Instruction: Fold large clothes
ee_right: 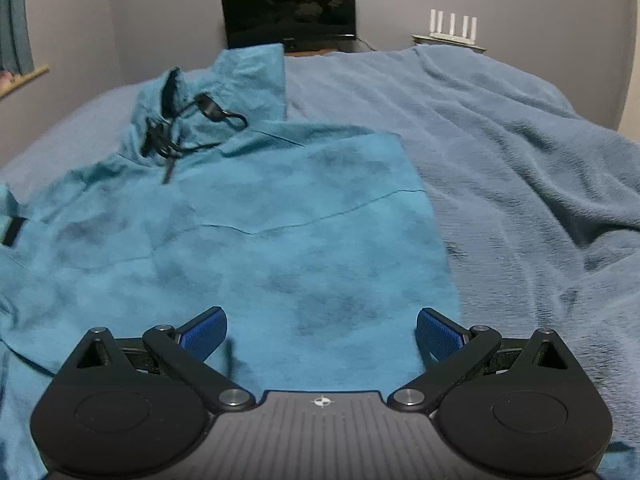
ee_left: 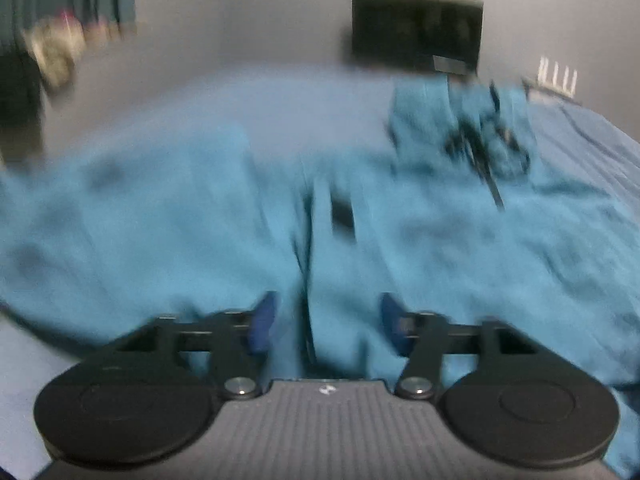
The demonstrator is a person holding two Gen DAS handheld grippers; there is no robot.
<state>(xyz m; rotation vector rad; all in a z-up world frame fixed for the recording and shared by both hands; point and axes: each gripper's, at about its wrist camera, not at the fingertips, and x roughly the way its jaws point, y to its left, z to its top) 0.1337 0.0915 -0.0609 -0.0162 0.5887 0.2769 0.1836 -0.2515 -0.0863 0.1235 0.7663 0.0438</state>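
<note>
A large teal hooded top (ee_right: pixel 256 232) lies spread on a blue blanket (ee_right: pixel 520 168), hood (ee_right: pixel 224 92) and black drawstrings (ee_right: pixel 180 136) at the far end, its right side folded in along a straight edge. My right gripper (ee_right: pixel 322 334) is open and empty, just above the top's near hem. In the blurred left wrist view the same top (ee_left: pixel 180 220) fills the middle, with a fold or ridge (ee_left: pixel 308 264) running away from the gripper. My left gripper (ee_left: pixel 326 324) is open, its blue pads (ee_left: pixel 264 322) either side of that ridge, not closed on it.
A dark monitor (ee_right: pixel 290 6) stands against the grey wall beyond the bed. A white router (ee_right: pixel 452 28) sits on a ledge at the back right. A curtain and a wooden sill (ee_right: pixel 24 76) are at the left. Bare blanket lies to the right of the top.
</note>
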